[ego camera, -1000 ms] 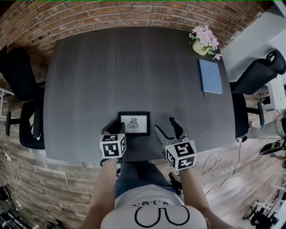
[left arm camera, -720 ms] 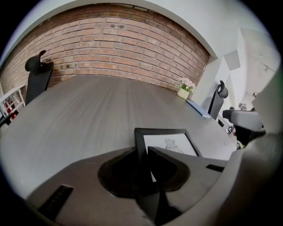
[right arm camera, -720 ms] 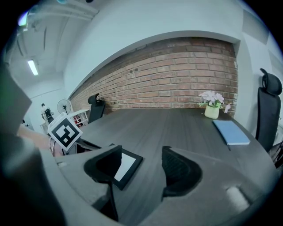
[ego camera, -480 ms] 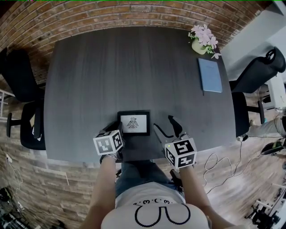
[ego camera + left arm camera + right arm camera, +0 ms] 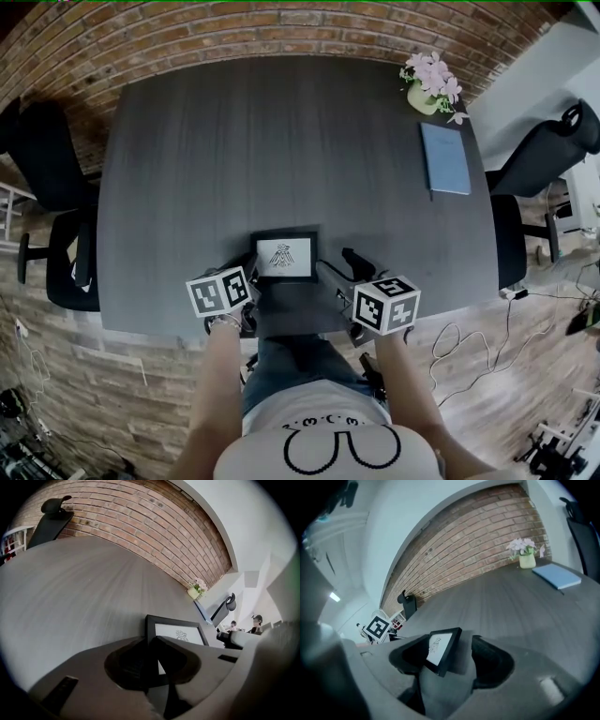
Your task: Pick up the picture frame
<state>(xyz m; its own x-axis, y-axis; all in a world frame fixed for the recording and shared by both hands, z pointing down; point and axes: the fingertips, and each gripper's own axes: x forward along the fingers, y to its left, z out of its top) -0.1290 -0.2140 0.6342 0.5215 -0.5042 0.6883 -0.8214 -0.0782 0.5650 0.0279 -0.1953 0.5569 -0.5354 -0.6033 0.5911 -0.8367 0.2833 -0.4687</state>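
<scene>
head view: black-bordered picture frame (image 5: 284, 257) lies near the front edge of the dark grey wood table (image 5: 281, 141), between left gripper (image 5: 246, 279) and right gripper (image 5: 343, 270).
left gripper view: jaws have just been closing, now pinching the frame's left border.
right gripper view: jaws spread, frame's right edge between them.
progress: right clamp and lift remain.
room: red brick wall (image 5: 187, 37).

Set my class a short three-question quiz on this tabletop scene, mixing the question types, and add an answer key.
1. True or false: the picture frame lies at the far edge of the table.
2. In its own view, the right gripper has its jaws: A apart, with the frame's edge between them; B shut tight on nothing; C out of sight.
3. Fill in: the potted flowers stand beside a blue ____.
Key: 1 false, it lies near the person's edge. 2 A. 3 notebook.
</scene>
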